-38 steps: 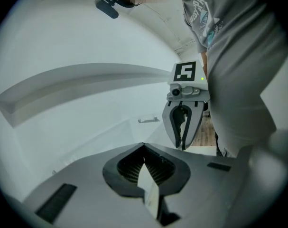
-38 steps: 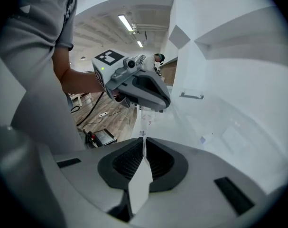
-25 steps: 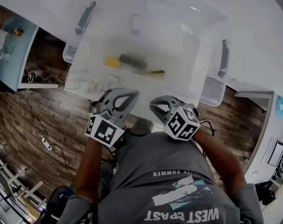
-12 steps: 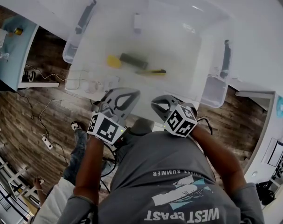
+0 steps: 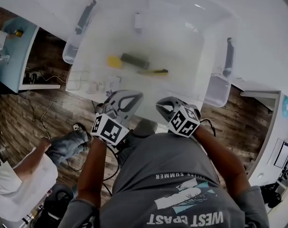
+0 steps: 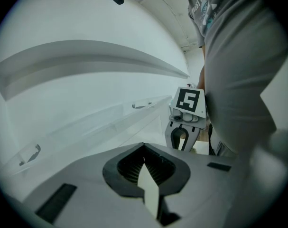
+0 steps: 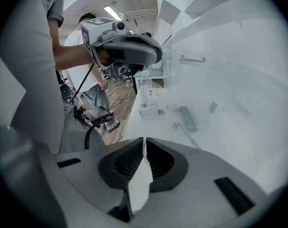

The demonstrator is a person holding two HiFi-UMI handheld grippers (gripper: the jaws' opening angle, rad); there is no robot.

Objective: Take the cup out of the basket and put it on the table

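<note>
A large translucent basket (image 5: 215, 87) stands on the white table (image 5: 257, 42). Through its hazy walls I make out a yellow-and-dark object (image 5: 127, 61), a yellow-handled tool (image 5: 153, 72) and a small white item (image 5: 138, 22); no cup is plainly recognisable. My left gripper (image 5: 135, 95) and right gripper (image 5: 159, 103) hover side by side at the table's near edge, just short of the basket and close to the person's belly. Both are shut with nothing between their tips, as the left gripper view (image 6: 144, 144) and right gripper view (image 7: 144, 139) show.
Small clear items (image 5: 94, 86) and a little box (image 7: 148, 99) sit on the table's near-left strip beside the basket. Grey latches (image 5: 228, 58) clip the basket's sides. A second person (image 5: 20, 179) stands on the wooden floor at the lower left, among cables.
A person in a white top and jeans has walked into view at the lower left. Both grippers have stayed almost where they were, still shut.
</note>
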